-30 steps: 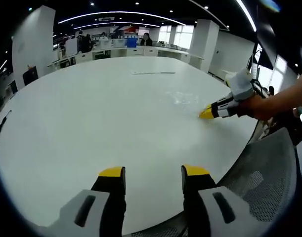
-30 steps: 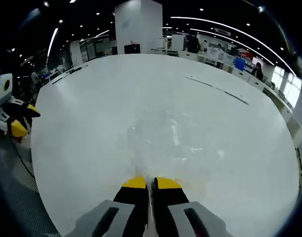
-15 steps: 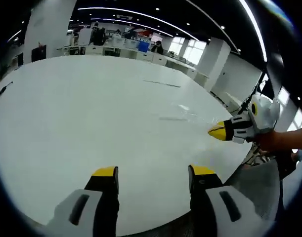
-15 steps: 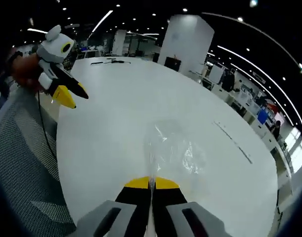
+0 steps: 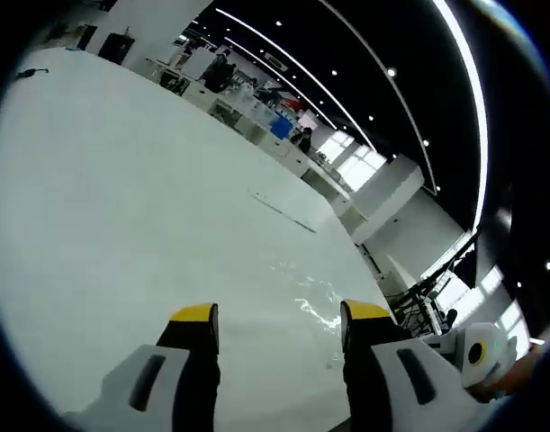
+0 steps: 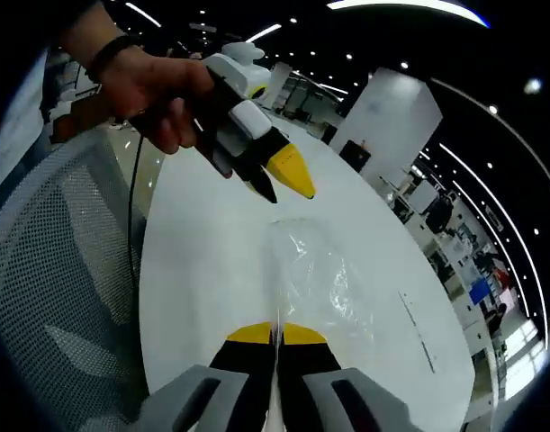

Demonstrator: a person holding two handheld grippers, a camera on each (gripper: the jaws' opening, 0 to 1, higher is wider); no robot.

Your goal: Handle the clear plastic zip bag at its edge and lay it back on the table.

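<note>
The clear plastic zip bag (image 6: 315, 274) stretches forward from my right gripper (image 6: 275, 336), which is shut on its near edge. The crinkled film glints over the white table (image 6: 189, 270). From the upper left a hand brings my left gripper (image 6: 276, 183) in, its yellow tips just short of the bag's far end. In the left gripper view, my left gripper (image 5: 279, 315) stands open, and the bag (image 5: 318, 306) shimmers just beyond its jaws, toward the right one. I cannot tell whether the bag touches the table.
A grey mesh chair back (image 6: 58, 270) stands at the table's near edge by the right gripper. The round table (image 5: 121, 207) spreads wide and bare to the left. Desks and people (image 5: 225, 67) are far behind.
The left gripper has swung in close to the bag's far end, still open. The right gripper has kept its hold on the bag's edge.
</note>
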